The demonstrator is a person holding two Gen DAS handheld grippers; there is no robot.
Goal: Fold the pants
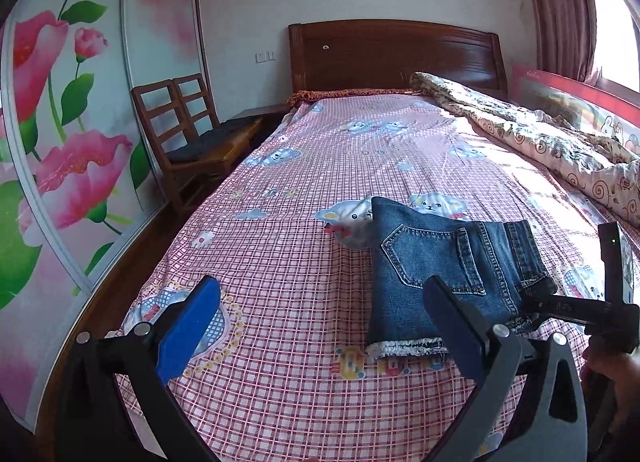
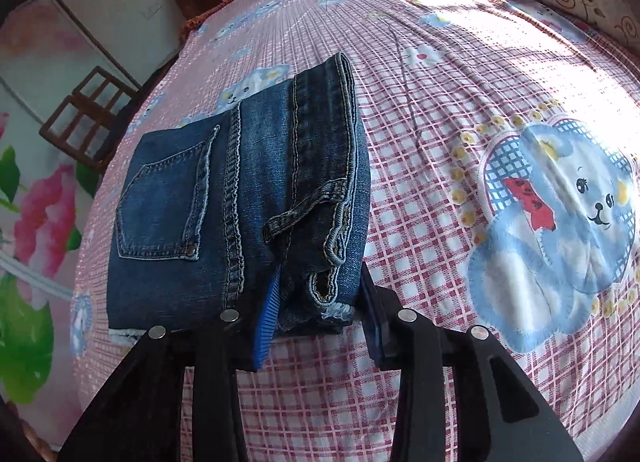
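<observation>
Surface: bed (image 1: 304,189) under a pink checked sheet printed with blue bears; the folded jeans (image 1: 444,270) lie on its near part.
Jeans, lie: back pocket up; long axis runs from the frayed hem nearest me toward the headboard (image 1: 392,55); waistband (image 2: 340,149) on the right edge.
My right gripper (image 2: 320,302): narrowed onto the jeans' near right corner, blue pad (image 2: 267,318) against the denim, folded layers pinched between the jaws.
My left gripper (image 1: 316,318): jaws wide apart, nothing between them, above bare sheet just left of the jeans.
Right side: rumpled floral quilt (image 1: 532,133) along the bed's edge.
Left side: wooden chairs (image 1: 188,129) beside the bed; wardrobe doors (image 1: 68,133) with pink flowers.
Far: white wall, curtained window (image 1: 560,9).
</observation>
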